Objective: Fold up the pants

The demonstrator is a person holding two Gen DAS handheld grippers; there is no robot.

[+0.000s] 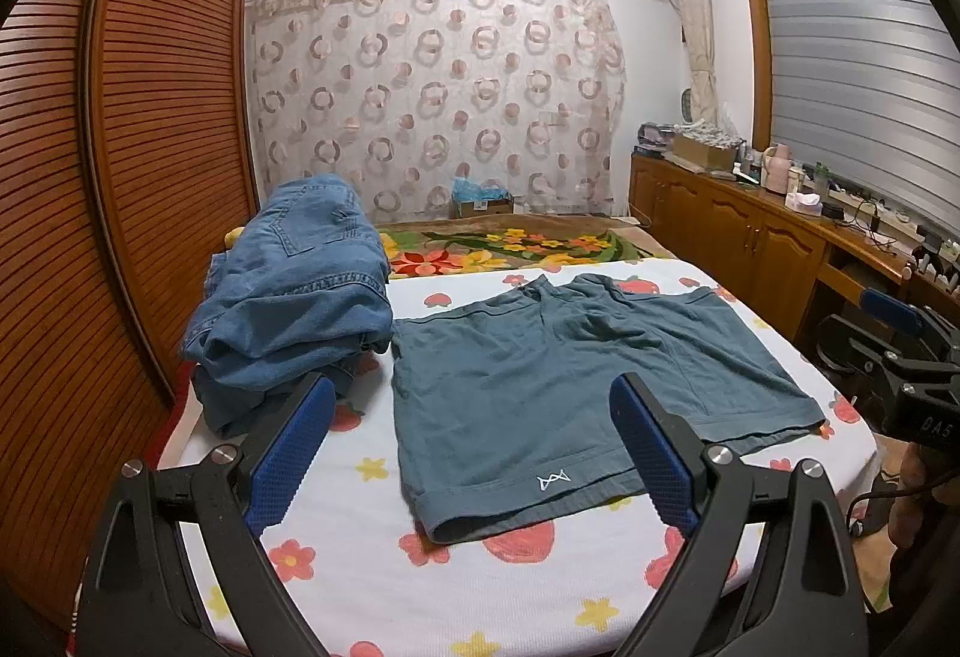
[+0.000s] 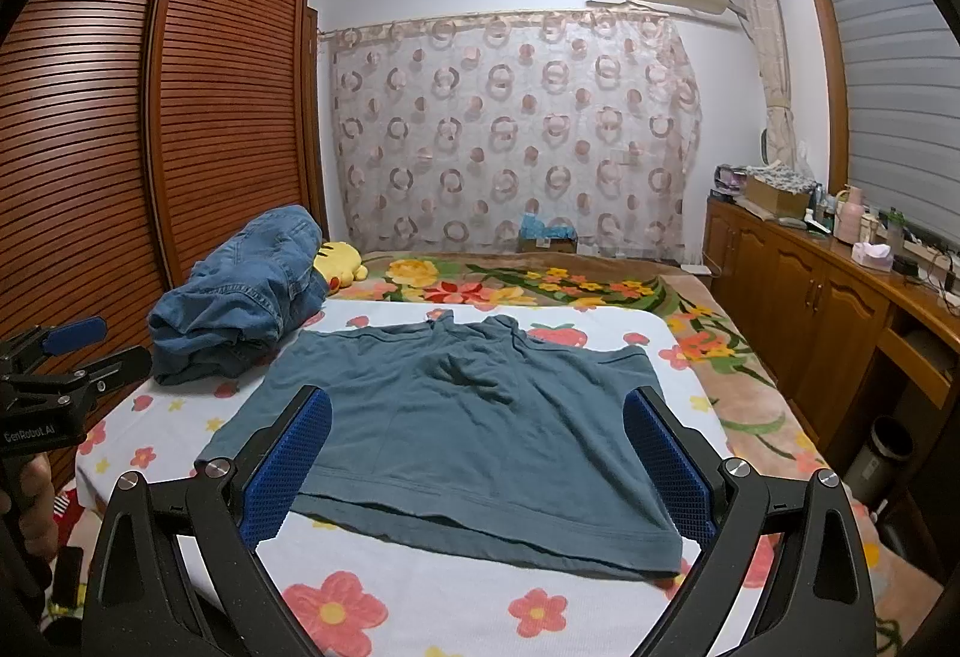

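Teal shorts (image 1: 576,381) lie flat and spread out on the white flowered sheet (image 1: 372,585), with a small white logo near the hem closest to me. They also show in the right wrist view (image 2: 456,429). My left gripper (image 1: 474,417) is open and empty, above the near edge of the shorts. My right gripper (image 2: 477,429) is open and empty, above the near hem on the other side. Each gripper shows at the edge of the other's view: the right gripper (image 1: 894,357) and the left gripper (image 2: 66,357).
A pile of folded blue jeans (image 1: 294,297) sits on the sheet left of the shorts, also in the right wrist view (image 2: 240,291). A yellow plush toy (image 2: 342,261) lies behind it. A wooden wardrobe (image 1: 120,147) stands left, a cluttered wooden cabinet (image 2: 840,285) right.
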